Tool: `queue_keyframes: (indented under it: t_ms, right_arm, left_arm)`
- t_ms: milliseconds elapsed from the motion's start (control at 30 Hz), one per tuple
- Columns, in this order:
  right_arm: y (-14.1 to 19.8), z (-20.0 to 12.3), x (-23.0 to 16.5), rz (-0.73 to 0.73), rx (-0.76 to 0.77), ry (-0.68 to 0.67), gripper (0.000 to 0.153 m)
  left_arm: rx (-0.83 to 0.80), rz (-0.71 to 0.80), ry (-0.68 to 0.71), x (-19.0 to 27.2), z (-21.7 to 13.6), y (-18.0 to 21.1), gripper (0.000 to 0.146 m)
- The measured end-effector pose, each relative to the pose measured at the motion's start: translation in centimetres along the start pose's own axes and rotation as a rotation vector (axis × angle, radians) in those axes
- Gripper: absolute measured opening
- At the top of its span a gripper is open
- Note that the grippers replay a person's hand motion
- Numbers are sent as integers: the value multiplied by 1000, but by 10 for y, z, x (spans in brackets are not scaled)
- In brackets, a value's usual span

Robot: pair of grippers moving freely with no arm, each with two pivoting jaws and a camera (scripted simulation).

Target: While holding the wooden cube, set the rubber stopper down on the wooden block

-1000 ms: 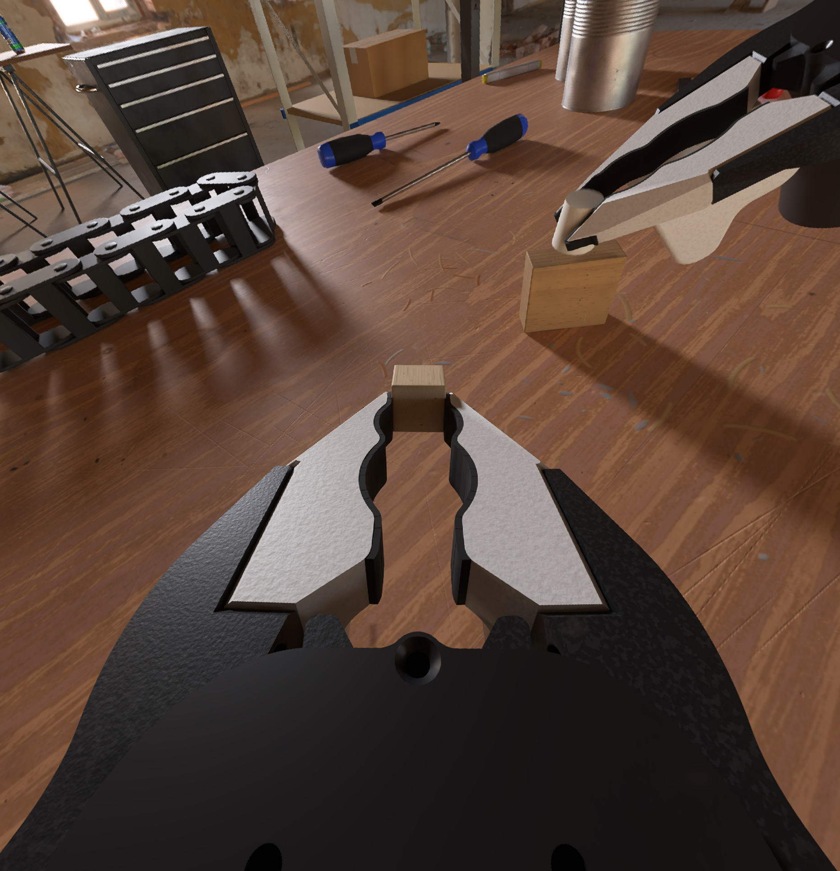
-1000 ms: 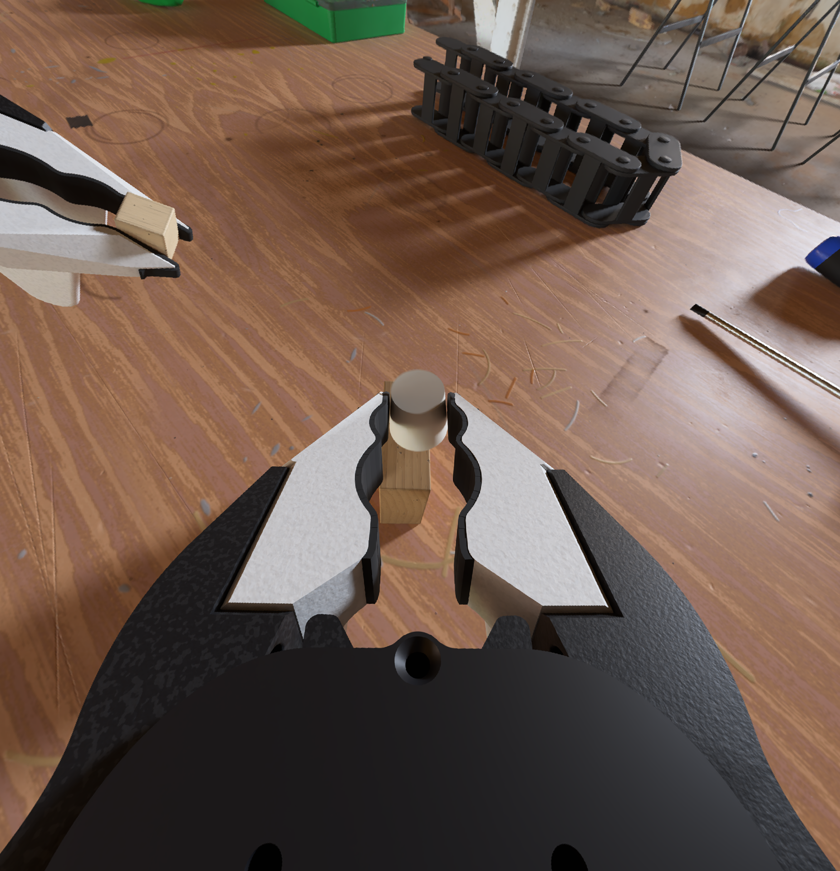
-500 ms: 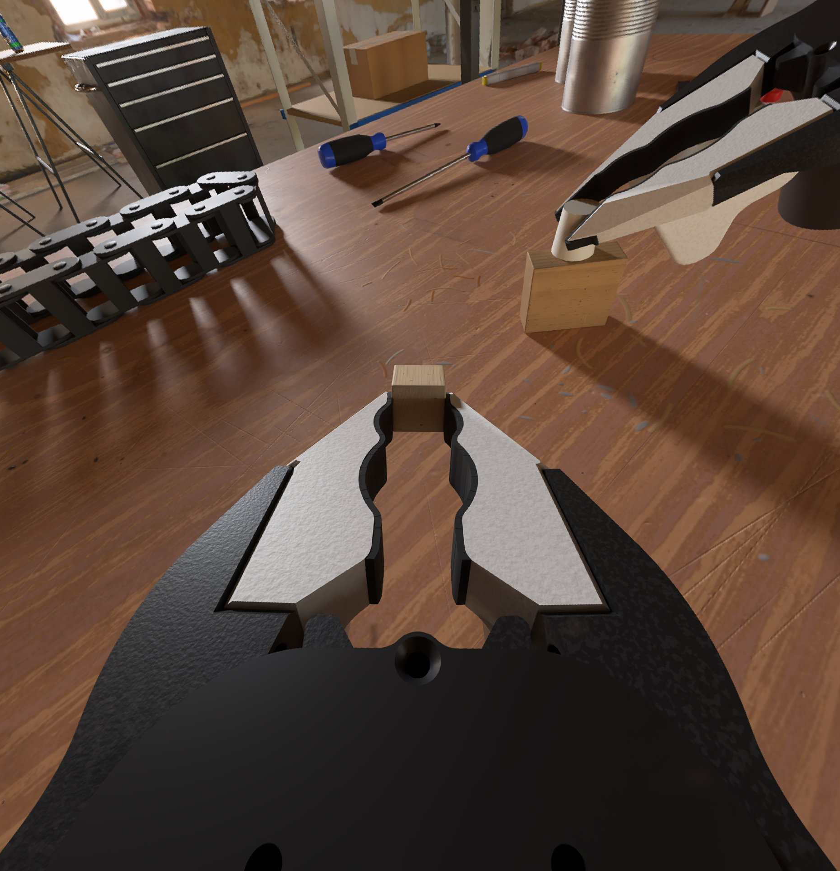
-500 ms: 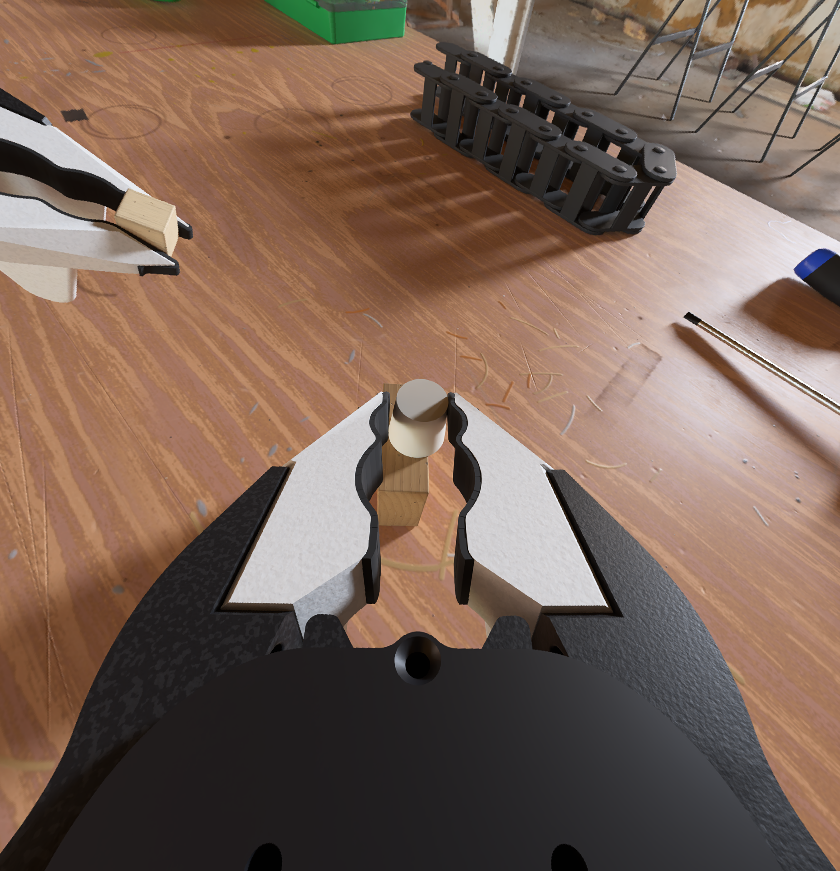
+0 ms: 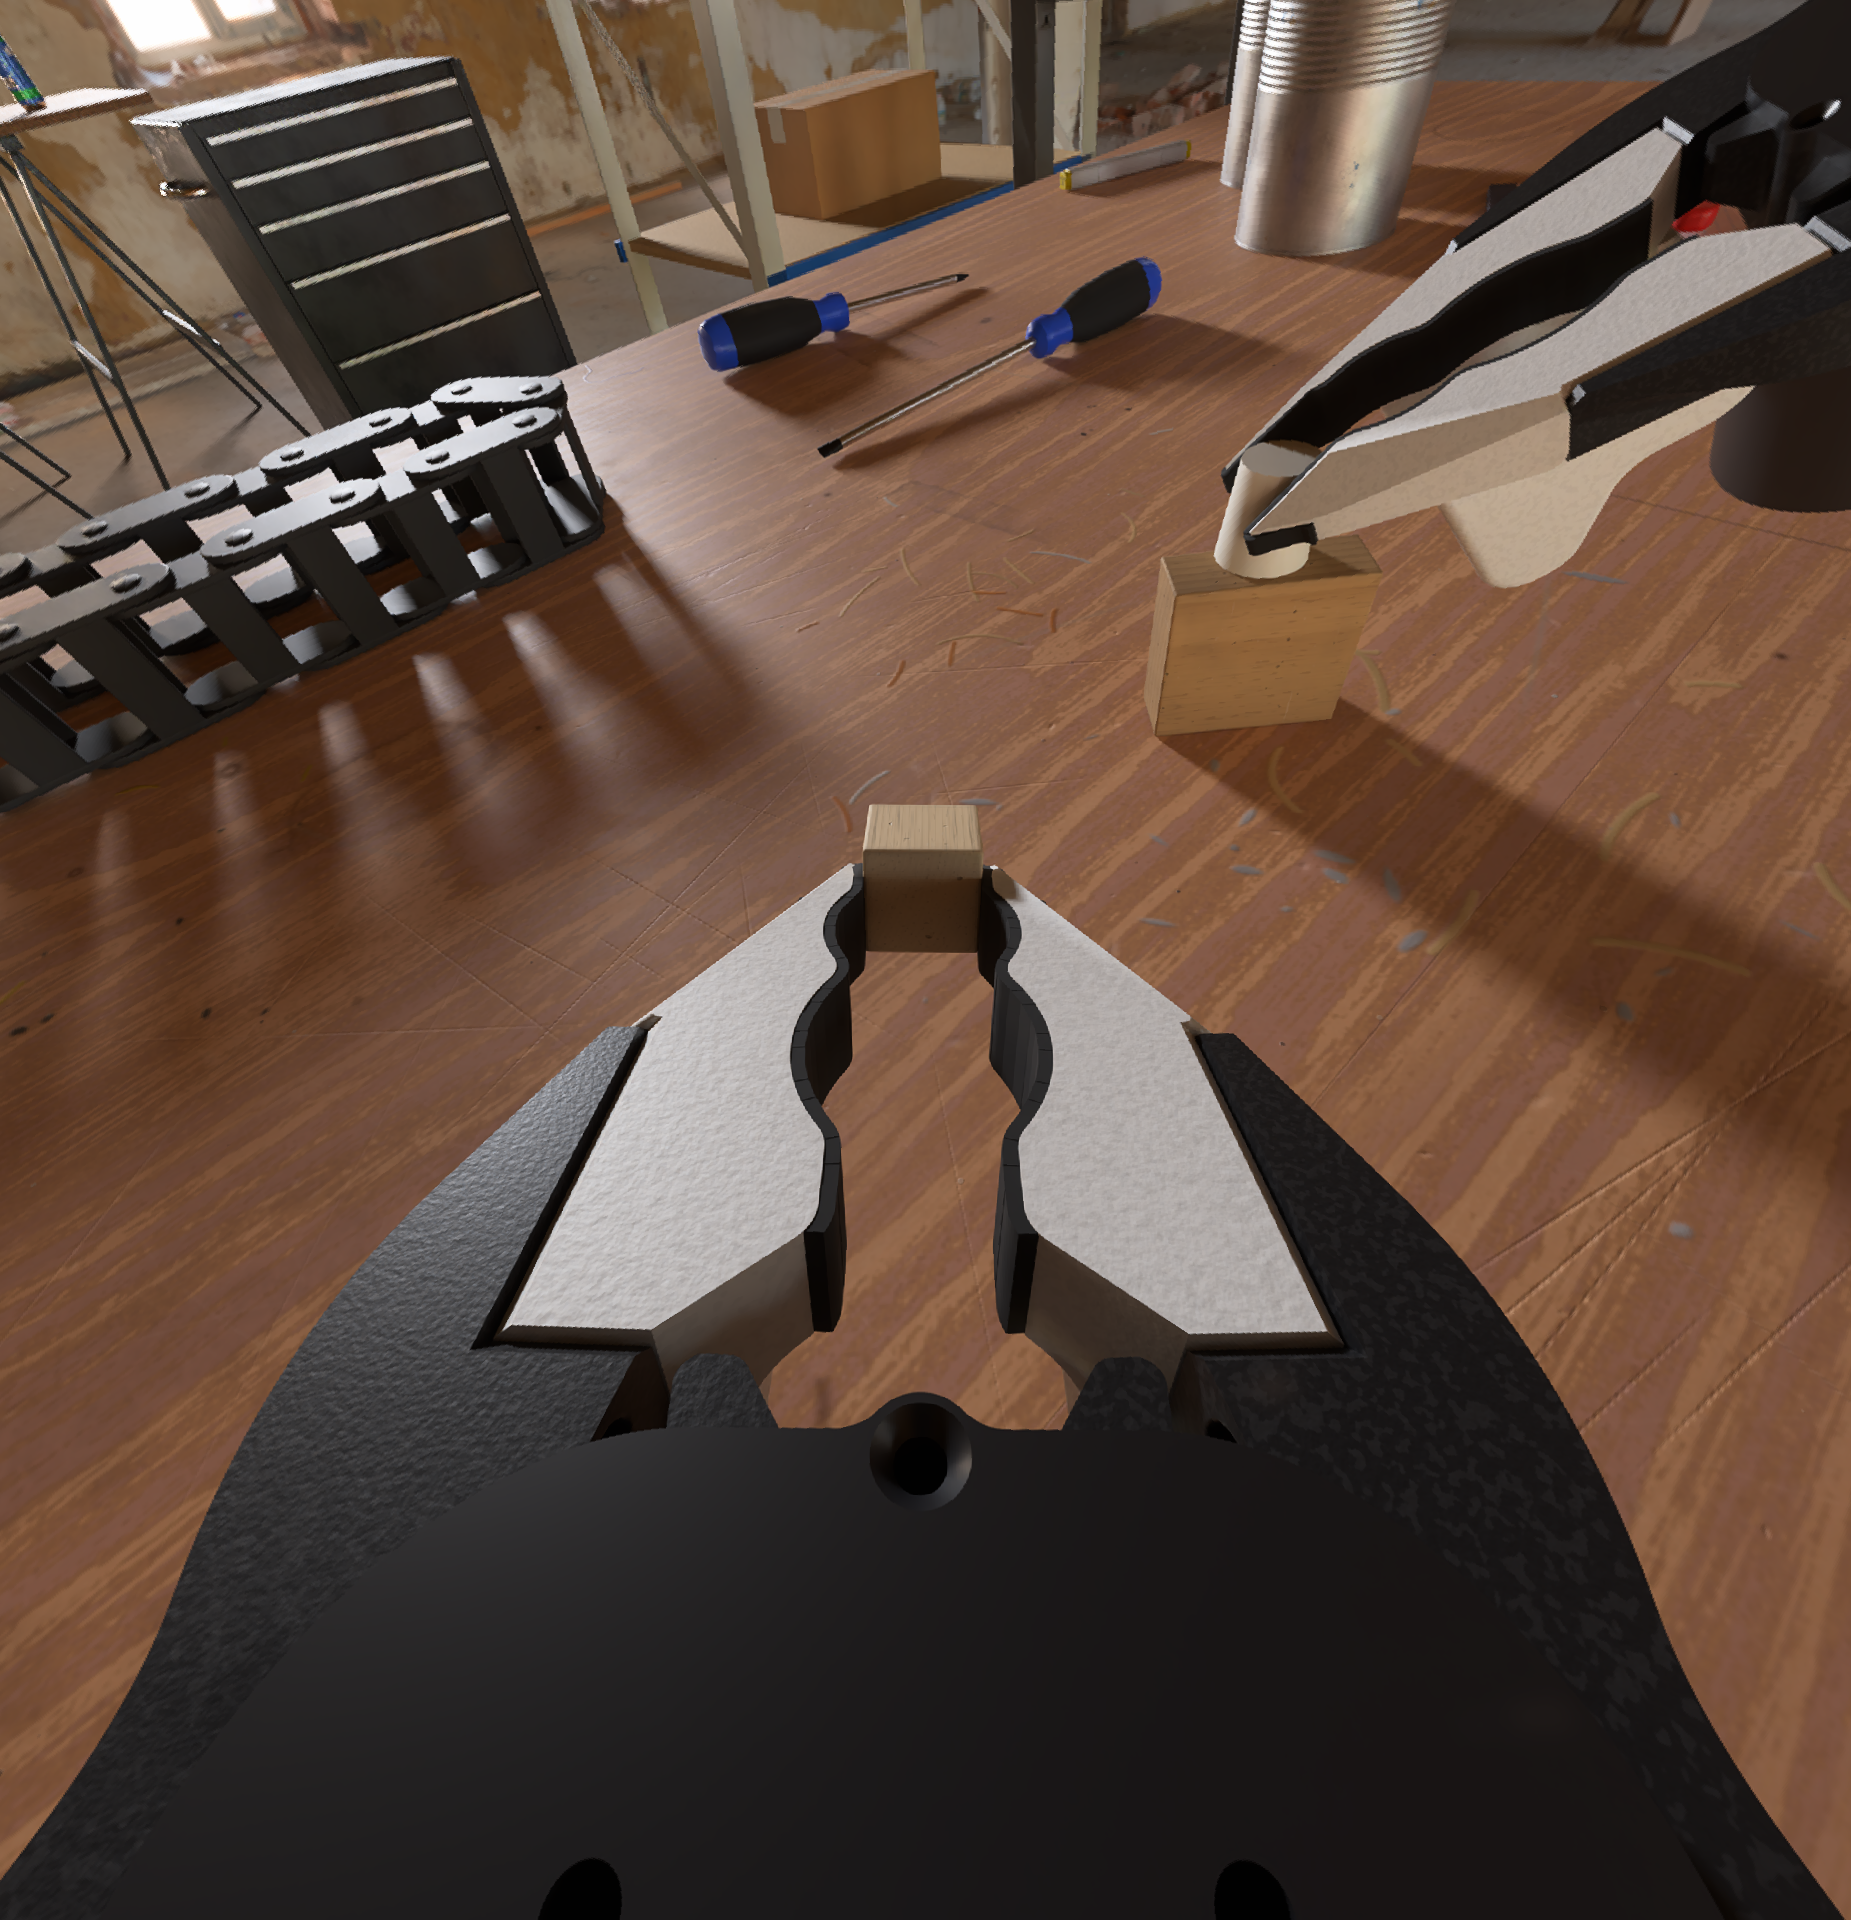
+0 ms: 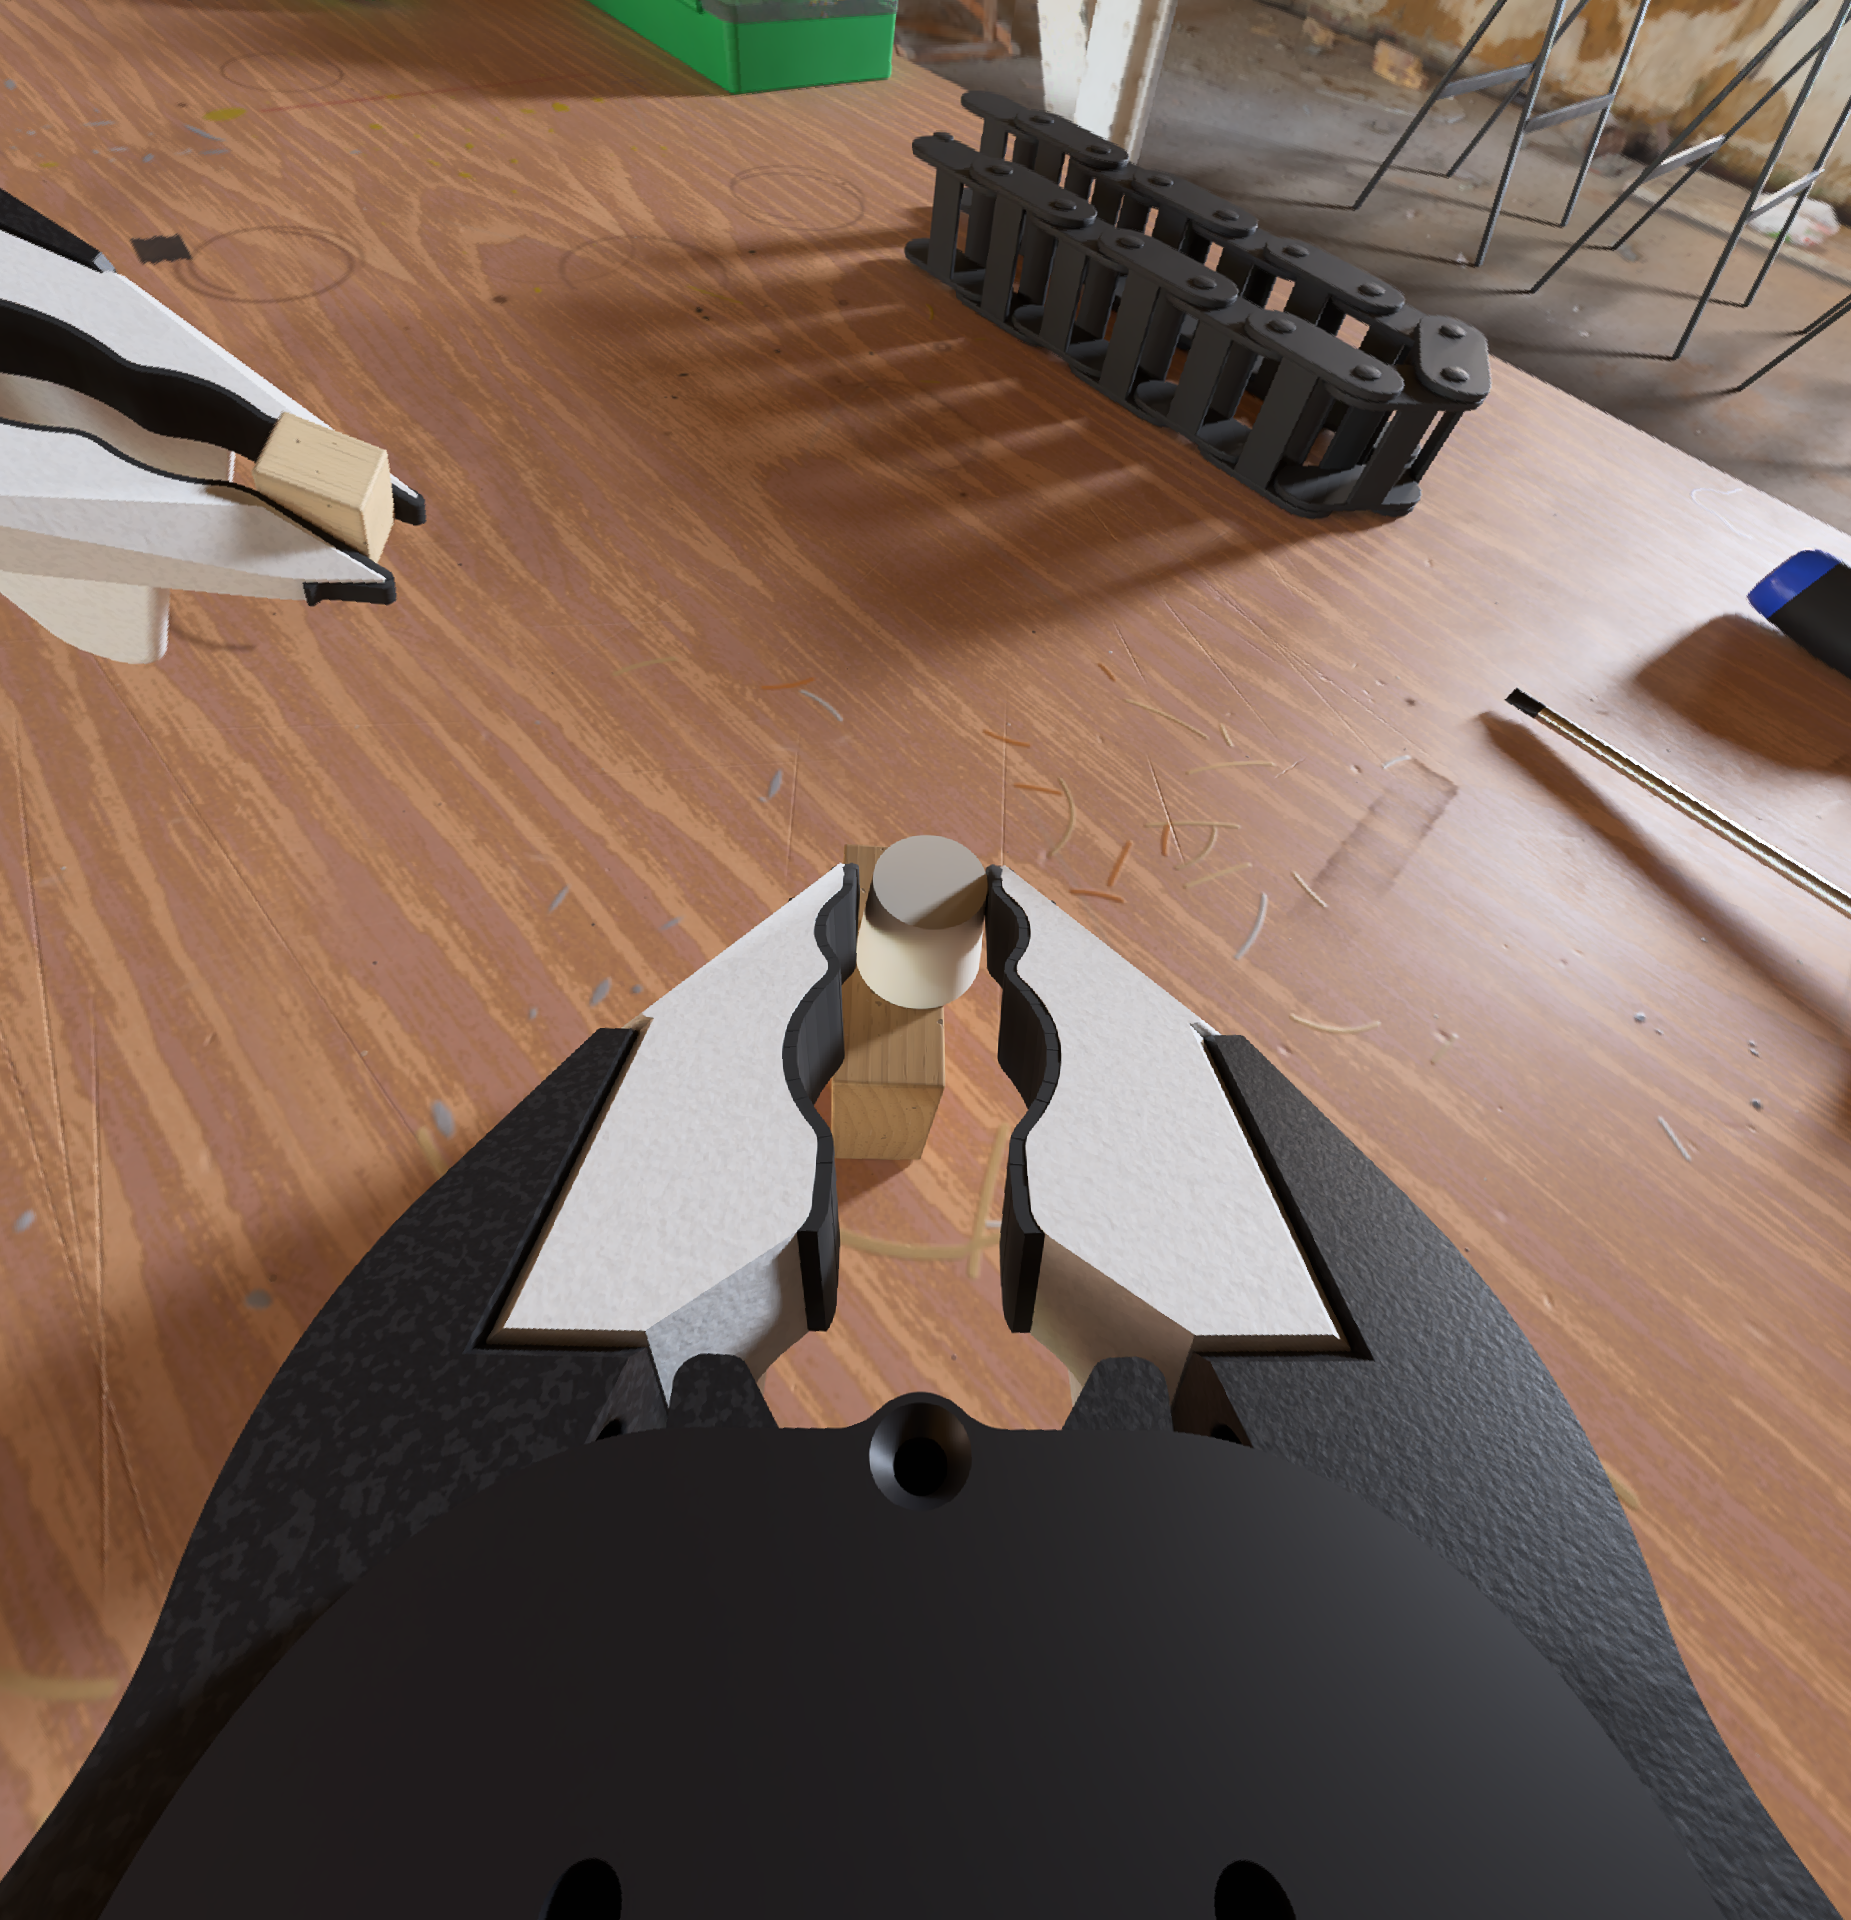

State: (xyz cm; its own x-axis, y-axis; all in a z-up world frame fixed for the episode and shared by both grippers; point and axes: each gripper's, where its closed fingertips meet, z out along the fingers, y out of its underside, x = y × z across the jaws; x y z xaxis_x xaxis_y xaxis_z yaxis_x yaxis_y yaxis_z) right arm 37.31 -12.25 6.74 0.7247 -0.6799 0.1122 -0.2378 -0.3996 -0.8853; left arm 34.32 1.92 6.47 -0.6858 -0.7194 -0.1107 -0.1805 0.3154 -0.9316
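Both hand-held grippers clamp loads: left (image 5: 921, 883) wooden cube (image 5: 919, 873); right (image 6: 921, 883) rubber stopper (image 6: 919, 920), touching wooden block (image 5: 1259, 649).

left wrist: low, faces wooden block (image 5: 1259, 649) | right wrist: close above it | shared: block

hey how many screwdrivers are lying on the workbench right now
2. Both lie at the far side of the table in the left wrist view: one screwdriver to the left, the other screwdriver right of it with a longer shaft. The right wrist view shows only part of one.
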Motion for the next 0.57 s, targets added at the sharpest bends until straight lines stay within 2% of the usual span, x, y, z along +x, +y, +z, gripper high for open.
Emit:
queue_keyframes:
  t_ms: [567]
  right_arm:
    - [0,0,0,-7,-2,4,24]
  left_arm:
    - [0,-1,1,0,0,0,20]
